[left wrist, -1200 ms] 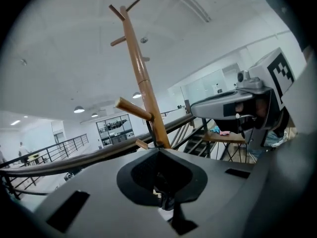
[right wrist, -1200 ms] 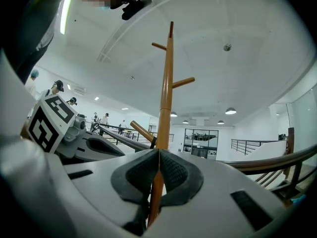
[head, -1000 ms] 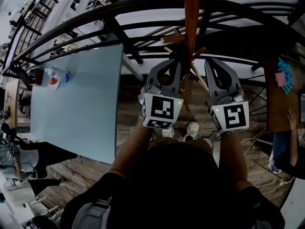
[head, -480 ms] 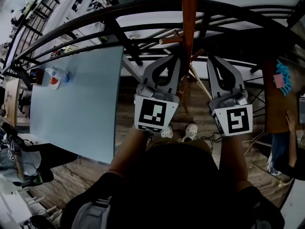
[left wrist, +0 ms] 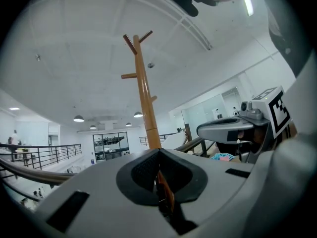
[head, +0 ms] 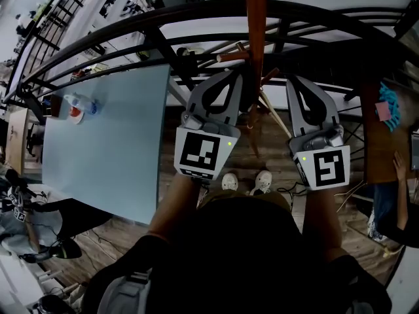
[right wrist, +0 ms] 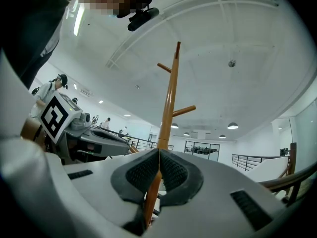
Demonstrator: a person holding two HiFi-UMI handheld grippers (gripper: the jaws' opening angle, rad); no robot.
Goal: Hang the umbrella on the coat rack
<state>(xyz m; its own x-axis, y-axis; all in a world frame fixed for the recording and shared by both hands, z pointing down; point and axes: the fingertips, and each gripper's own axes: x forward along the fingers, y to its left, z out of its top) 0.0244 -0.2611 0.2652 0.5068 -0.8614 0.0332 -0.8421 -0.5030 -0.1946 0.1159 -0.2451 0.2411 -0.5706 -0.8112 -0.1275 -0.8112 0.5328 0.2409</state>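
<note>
The wooden coat rack [head: 255, 18] stands right in front of me, its pole running up between the two grippers, with short pegs [head: 230, 55] sticking out. My left gripper [head: 237, 77] is shut and held level just left of the pole. My right gripper [head: 294, 82] is shut just right of it. In the left gripper view the rack [left wrist: 143, 93] rises behind the closed pads [left wrist: 148, 170], and a strip of brown wood shows through the slit below them. The right gripper view shows the pole [right wrist: 170, 98] the same way. No umbrella shows in any view.
A light blue table [head: 111, 142] lies to the left with a bottle and a cup [head: 78, 104] at its far end. A curved black railing [head: 131, 38] runs behind the rack. A person [head: 393, 195] sits at the right edge by a brown desk [head: 378, 142].
Both grippers have risen beside the pole, the left one more, and now look larger in the head view. Both stay shut.
</note>
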